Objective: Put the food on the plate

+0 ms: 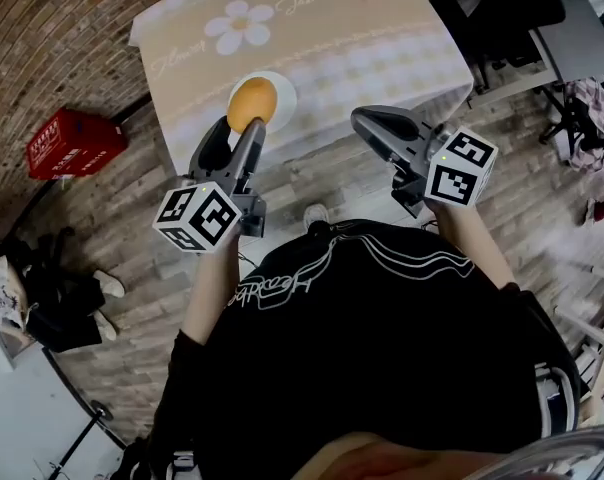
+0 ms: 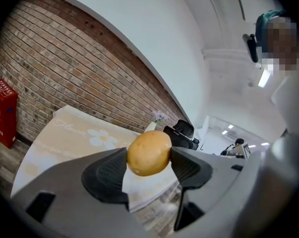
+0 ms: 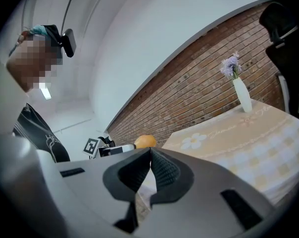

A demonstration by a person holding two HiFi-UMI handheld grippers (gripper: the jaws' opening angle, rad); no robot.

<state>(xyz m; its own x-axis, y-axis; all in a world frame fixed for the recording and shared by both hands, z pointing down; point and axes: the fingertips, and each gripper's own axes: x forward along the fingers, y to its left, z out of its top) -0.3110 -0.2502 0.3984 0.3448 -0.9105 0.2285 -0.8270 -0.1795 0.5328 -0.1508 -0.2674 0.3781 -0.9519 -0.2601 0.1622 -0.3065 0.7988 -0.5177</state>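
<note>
A round yellow-brown food item [image 1: 252, 103], much like a potato, is held between the jaws of my left gripper [image 1: 240, 128]. It hangs over a white plate [image 1: 285, 96] near the front edge of the beige flower-print table [image 1: 382, 38]. The left gripper view shows the food [image 2: 148, 152] pinched between both pads of the left gripper [image 2: 148, 165]. My right gripper [image 1: 364, 121] is shut on nothing, in the air to the right of the plate. In the right gripper view the jaws of that gripper [image 3: 150, 155] are pressed together, and the food [image 3: 145, 141] shows beyond them.
A white vase with purple flowers [image 3: 242, 95] stands at the table's far side by the brick wall. A red crate [image 1: 72, 143] sits on the wooden floor at left, with dark bags and shoes [image 1: 62, 298] nearer me. Black office chairs [image 1: 502, 8] stand at the right.
</note>
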